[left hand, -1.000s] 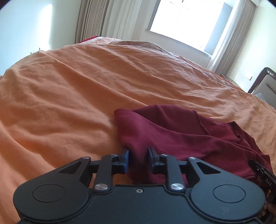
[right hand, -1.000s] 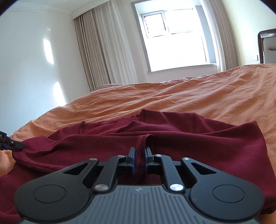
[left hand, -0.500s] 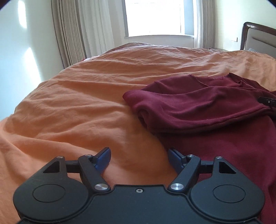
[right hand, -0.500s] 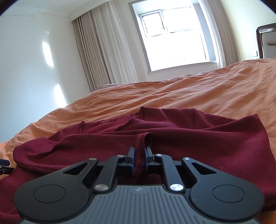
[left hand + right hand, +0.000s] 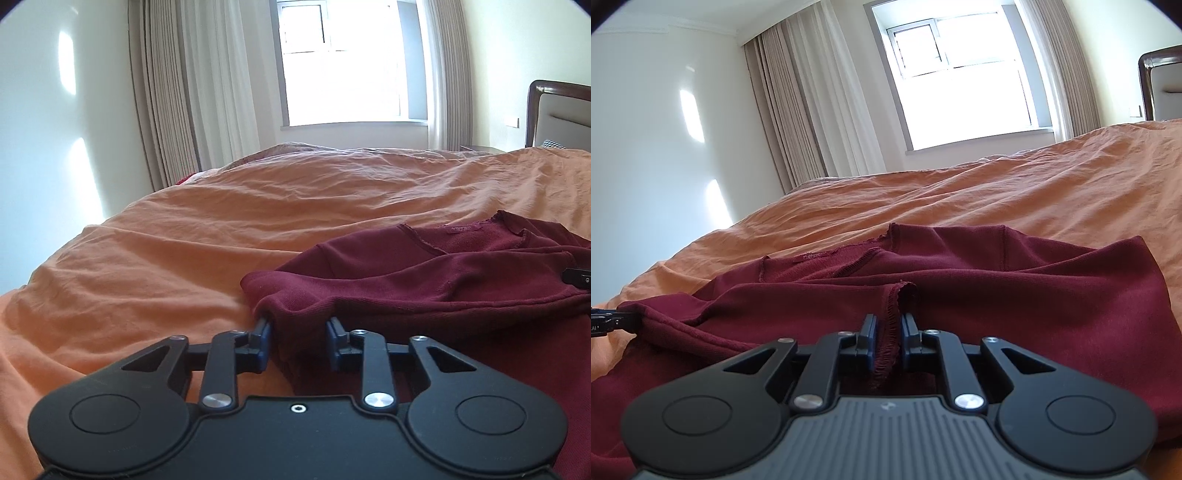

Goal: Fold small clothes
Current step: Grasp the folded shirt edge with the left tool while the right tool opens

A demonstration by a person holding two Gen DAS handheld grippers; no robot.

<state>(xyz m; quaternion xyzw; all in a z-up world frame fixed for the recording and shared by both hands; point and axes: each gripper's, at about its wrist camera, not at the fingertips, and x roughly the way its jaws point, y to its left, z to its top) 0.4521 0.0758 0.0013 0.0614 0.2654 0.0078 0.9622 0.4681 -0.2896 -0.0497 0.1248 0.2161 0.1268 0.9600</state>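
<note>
A maroon garment (image 5: 424, 280) lies crumpled on the orange bed cover (image 5: 184, 240). My left gripper (image 5: 299, 328) is at its folded left corner, its jaws closing with a thick bunch of the cloth filling the gap between them. My right gripper (image 5: 888, 328) is shut on a stitched hem edge of the same garment (image 5: 997, 295), which stands up between its pads. The left gripper's tip (image 5: 605, 321) shows at the left edge of the right wrist view, and the right gripper's tip (image 5: 578, 277) at the right edge of the left wrist view.
The orange cover (image 5: 1034, 192) stretches wide beyond the garment towards a curtained window (image 5: 340, 66). A dark wooden headboard (image 5: 554, 110) stands at the far right, with a checkered pillow (image 5: 552, 143) beside it. A white wall runs along the left.
The left gripper let go of the cloth, opened wide and rolled level, then came forward and closed on the garment's folded corner again. The right gripper kept its hold and stayed still.
</note>
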